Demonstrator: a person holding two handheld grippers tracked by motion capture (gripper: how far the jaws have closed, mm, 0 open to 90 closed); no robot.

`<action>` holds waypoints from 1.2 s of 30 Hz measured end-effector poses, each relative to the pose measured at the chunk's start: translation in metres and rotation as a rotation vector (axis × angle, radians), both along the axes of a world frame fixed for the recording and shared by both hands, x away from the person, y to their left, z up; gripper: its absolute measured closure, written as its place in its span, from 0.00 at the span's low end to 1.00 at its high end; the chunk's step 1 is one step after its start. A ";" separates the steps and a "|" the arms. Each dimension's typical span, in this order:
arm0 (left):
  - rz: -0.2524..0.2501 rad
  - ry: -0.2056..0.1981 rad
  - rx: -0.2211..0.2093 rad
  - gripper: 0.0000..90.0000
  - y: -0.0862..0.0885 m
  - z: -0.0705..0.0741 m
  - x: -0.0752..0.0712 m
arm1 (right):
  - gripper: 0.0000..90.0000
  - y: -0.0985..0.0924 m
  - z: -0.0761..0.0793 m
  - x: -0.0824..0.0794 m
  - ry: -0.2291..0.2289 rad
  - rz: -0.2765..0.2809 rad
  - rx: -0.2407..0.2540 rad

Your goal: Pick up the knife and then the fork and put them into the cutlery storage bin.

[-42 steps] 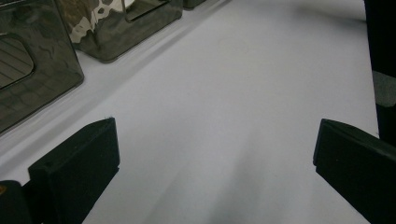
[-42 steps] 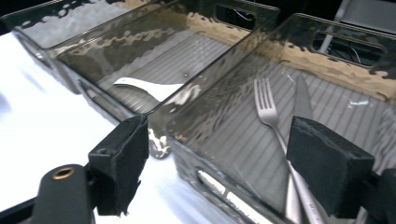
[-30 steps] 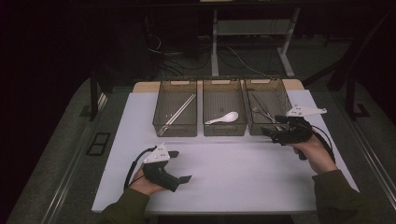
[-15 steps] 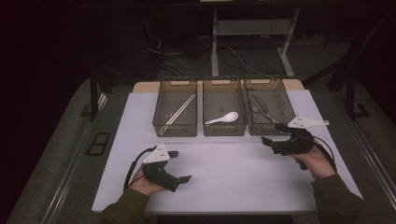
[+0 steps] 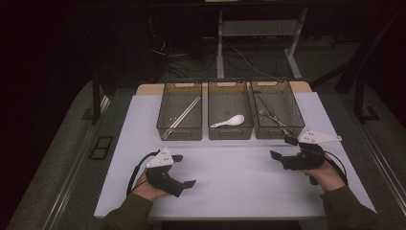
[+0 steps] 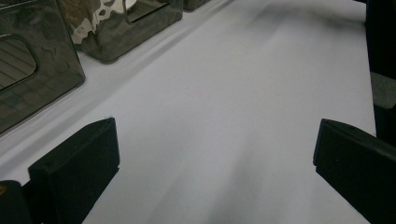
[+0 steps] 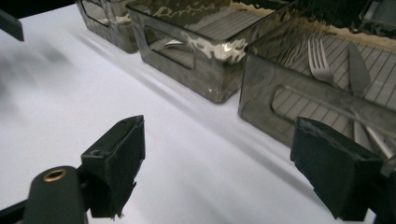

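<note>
Metal fork lies in bin beyond open right gripper.

The left claw was black, with a pale grey three-cornered plate on top and a black cable looping from its back. The right claw matched it: black body, grey plate, black cable. Up close its jaws were blocky, faced with worn black pads, and a brass-coloured ring sat in one arm. The person wore olive-green sleeves.
</note>
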State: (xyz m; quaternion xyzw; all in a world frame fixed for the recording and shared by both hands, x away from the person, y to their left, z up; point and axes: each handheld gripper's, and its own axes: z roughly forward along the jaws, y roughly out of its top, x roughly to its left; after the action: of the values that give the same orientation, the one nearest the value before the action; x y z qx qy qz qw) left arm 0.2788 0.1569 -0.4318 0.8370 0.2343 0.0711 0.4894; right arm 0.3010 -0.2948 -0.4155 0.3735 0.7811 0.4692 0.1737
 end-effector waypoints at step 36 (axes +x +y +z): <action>-0.004 -0.004 0.010 0.00 0.000 0.000 -0.001 | 0.13 0.003 -0.024 -0.047 0.026 0.043 0.000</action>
State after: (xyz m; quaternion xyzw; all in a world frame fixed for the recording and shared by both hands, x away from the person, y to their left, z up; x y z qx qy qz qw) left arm 0.2776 0.1568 -0.4317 0.8397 0.2315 0.0728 0.4858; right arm 0.2544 -0.2918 -0.4390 0.3628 0.7910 0.4681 0.1536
